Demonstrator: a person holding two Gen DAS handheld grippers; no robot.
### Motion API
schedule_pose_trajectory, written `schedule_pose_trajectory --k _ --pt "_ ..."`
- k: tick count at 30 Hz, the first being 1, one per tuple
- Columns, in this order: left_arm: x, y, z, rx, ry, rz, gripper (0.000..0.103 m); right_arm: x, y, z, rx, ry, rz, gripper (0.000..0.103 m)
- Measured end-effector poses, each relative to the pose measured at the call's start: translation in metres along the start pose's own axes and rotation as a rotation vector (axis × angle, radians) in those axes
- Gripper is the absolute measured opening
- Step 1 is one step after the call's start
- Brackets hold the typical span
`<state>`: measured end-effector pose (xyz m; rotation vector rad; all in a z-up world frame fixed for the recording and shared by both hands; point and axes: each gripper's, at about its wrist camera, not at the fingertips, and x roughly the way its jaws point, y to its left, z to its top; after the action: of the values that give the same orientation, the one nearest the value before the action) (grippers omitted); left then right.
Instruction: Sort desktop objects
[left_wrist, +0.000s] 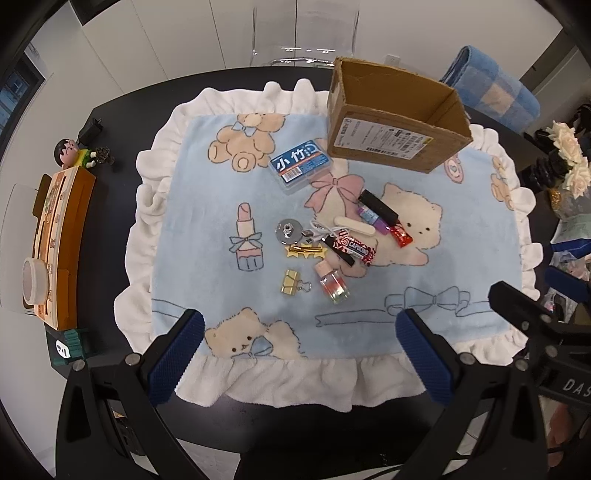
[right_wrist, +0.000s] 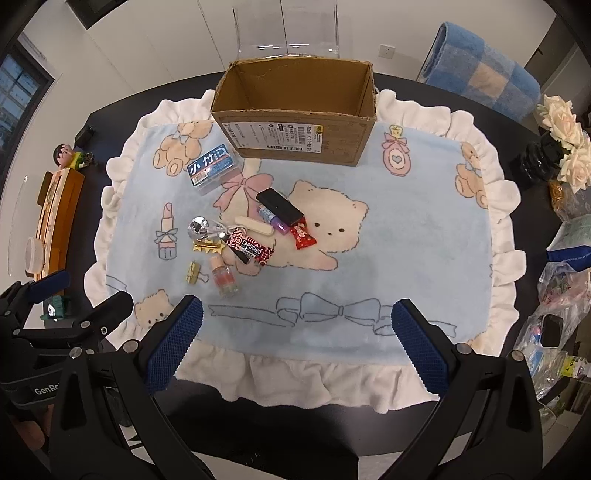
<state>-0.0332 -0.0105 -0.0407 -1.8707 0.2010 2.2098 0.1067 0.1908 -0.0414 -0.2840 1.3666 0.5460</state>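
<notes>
An open cardboard box (left_wrist: 391, 129) (right_wrist: 295, 129) stands at the far side of a blue cartoon blanket (left_wrist: 207, 206) (right_wrist: 406, 229). In front of it lie a blue-labelled plastic case (left_wrist: 300, 164) (right_wrist: 212, 170), a Capucino candy bar (left_wrist: 354, 247) (right_wrist: 251, 248), a small red packet (left_wrist: 402, 235) (right_wrist: 303, 237), a black stick (left_wrist: 378, 205) (right_wrist: 279, 206), a small perfume bottle (left_wrist: 332, 282) (right_wrist: 222, 276), a gold binder clip (left_wrist: 291, 282) (right_wrist: 194, 274) and a gold star hair clip (left_wrist: 306, 251) (right_wrist: 208, 246). My left gripper (left_wrist: 301, 345) and right gripper (right_wrist: 297, 334) hang open above the blanket's near edge, holding nothing.
A round metal piece (left_wrist: 289, 230) with a white cable lies in the pile. A wooden organiser (left_wrist: 59, 236) with a tape roll and a small figure (left_wrist: 72, 151) sit at the left. Flowers in a black vase (right_wrist: 561, 147), plastic bags (right_wrist: 554, 314) and a folded blue towel (right_wrist: 480, 77) are at the right.
</notes>
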Motion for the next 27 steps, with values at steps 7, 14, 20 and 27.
schedule_pose_trajectory --k 7,14,20,27 --pt "0.045 0.008 0.008 -0.016 0.037 -0.006 0.103 0.042 0.000 0.017 0.027 0.025 0.009 0.103" --pt "0.082 0.019 0.016 -0.060 0.077 -0.030 0.103 0.081 -0.006 0.035 0.063 0.049 0.004 0.103" --pt "0.113 0.025 0.028 -0.088 0.111 -0.039 0.090 0.117 -0.002 0.052 0.046 0.073 -0.005 0.101" --pt "0.151 0.030 0.043 -0.144 0.142 -0.071 0.083 0.160 0.003 0.071 0.041 0.115 0.016 0.085"
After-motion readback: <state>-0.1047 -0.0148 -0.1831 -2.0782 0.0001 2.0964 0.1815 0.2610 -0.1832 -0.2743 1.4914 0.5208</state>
